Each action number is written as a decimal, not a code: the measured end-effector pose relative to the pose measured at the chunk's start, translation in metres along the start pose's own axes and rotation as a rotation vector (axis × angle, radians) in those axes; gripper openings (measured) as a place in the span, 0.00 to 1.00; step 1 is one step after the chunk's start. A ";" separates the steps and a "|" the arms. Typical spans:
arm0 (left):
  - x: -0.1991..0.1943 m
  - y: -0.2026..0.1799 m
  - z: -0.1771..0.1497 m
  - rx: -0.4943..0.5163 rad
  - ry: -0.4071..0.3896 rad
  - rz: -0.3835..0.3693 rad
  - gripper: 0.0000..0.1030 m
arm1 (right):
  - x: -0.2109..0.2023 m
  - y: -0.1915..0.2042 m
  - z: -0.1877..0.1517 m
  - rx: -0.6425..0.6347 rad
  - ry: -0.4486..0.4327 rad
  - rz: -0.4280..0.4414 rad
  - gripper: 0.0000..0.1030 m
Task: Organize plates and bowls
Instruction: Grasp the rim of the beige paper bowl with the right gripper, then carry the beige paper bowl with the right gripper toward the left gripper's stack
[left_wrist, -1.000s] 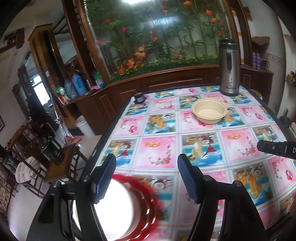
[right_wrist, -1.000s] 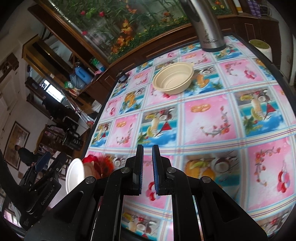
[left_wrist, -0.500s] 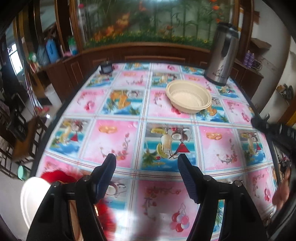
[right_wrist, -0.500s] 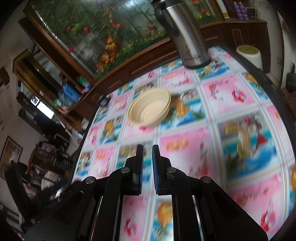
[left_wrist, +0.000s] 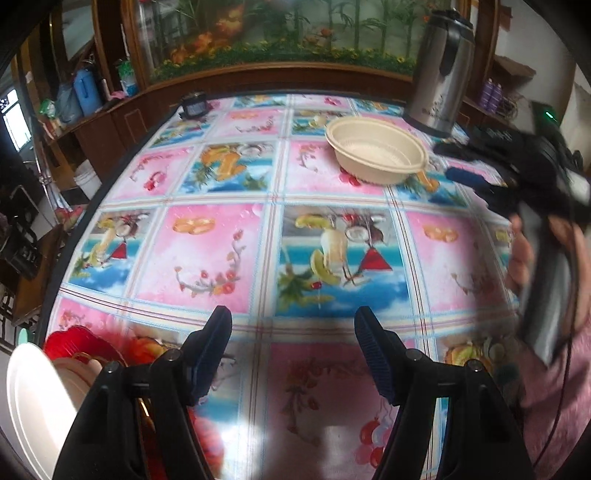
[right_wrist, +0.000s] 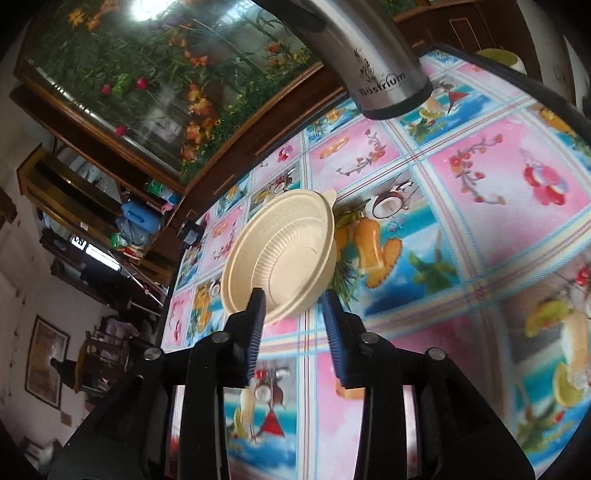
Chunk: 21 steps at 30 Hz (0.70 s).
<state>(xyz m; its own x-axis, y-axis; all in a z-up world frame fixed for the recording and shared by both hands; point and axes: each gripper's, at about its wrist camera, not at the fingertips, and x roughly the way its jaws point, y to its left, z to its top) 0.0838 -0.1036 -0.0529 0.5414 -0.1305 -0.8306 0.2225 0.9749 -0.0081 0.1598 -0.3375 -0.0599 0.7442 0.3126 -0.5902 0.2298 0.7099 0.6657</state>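
Left wrist view: the left gripper (left_wrist: 293, 321) stood spread wide above the tabletop (left_wrist: 229, 251), which carried a pink and blue patterned cloth, with nothing between its fingers. A cream bowl (left_wrist: 376, 155) sat upright toward the far right of the tabletop, just beside a steel thermos jug (left_wrist: 439, 70). At the near left edge a white plate (left_wrist: 33, 402) and a red dish (left_wrist: 74, 343) lay partly behind the gripper body; how they were stacked could not be told. The right gripper (left_wrist: 458, 162) entered from the right, blurred, held by a hand (left_wrist: 521, 258), its tips near the bowl's right rim.

Right wrist view: the right gripper (right_wrist: 291, 306) was opening, its fingers partly apart. The bowl (right_wrist: 280, 254) lay just beyond the fingertips, its near rim showing between them; no pad pressed on it. The jug (right_wrist: 380, 66) stood behind the bowl.
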 end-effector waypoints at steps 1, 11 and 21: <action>0.001 0.000 -0.001 0.004 0.003 -0.003 0.67 | 0.003 -0.001 0.001 0.006 -0.003 -0.002 0.38; 0.009 0.009 -0.004 0.002 0.036 -0.003 0.67 | 0.046 0.001 0.002 0.092 0.001 -0.094 0.38; 0.000 0.008 -0.006 -0.018 0.040 -0.007 0.67 | 0.033 -0.002 0.003 0.096 0.029 -0.153 0.14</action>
<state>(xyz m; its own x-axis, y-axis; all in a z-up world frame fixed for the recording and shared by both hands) 0.0809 -0.0951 -0.0558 0.5067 -0.1308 -0.8521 0.2120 0.9770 -0.0239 0.1859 -0.3308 -0.0793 0.6783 0.2246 -0.6997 0.3989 0.6871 0.6073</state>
